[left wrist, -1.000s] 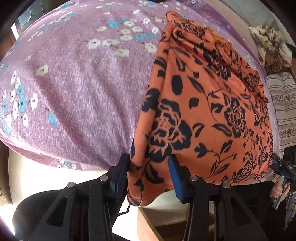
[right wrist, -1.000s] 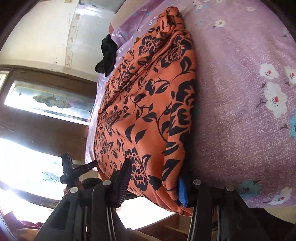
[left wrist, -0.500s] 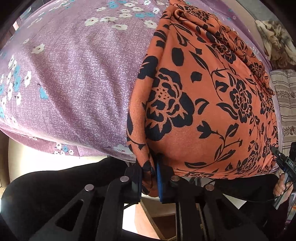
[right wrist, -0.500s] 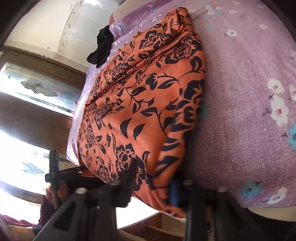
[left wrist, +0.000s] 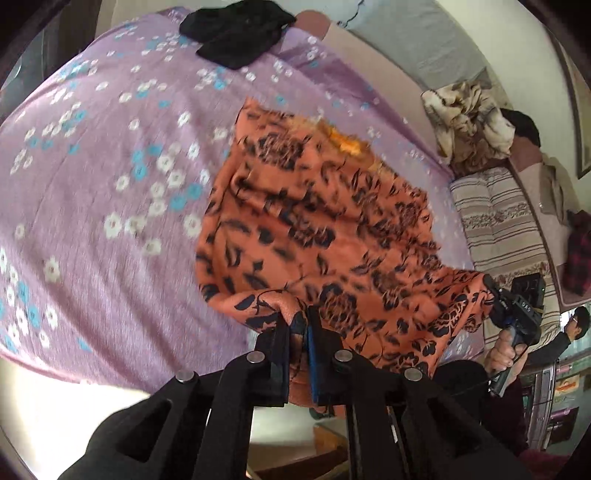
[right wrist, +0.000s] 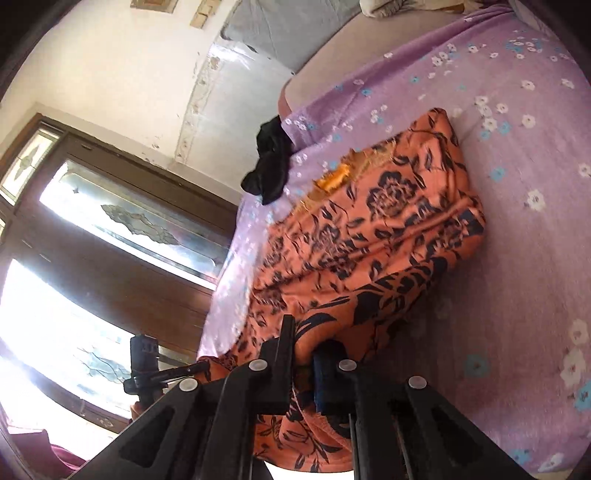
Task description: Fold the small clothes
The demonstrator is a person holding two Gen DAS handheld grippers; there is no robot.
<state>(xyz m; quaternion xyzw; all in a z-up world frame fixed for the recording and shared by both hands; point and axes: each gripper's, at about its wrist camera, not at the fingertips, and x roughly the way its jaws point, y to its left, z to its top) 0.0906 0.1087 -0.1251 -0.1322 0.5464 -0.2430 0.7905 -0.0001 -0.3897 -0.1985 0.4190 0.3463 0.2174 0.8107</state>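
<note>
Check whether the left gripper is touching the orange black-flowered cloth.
Touching: the left wrist view shows the left gripper shut on a bunched edge of the orange black-flowered cloth.

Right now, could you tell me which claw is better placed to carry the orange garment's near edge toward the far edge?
Neither alone, probably: left claw and right claw each pinch a near corner of the orange floral garment.

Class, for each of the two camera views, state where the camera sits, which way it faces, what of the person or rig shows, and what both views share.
Left wrist view: sits on the left gripper, facing forward across the purple flowered bedsheet; its black fingers pinch the orange black-flowered cloth, and the right gripper appears at right.
Right wrist view: sits on the right gripper, facing along the bed towards a wooden window wall; the left gripper shows.
Shared: cloth, bedsheet, black garment.
</note>
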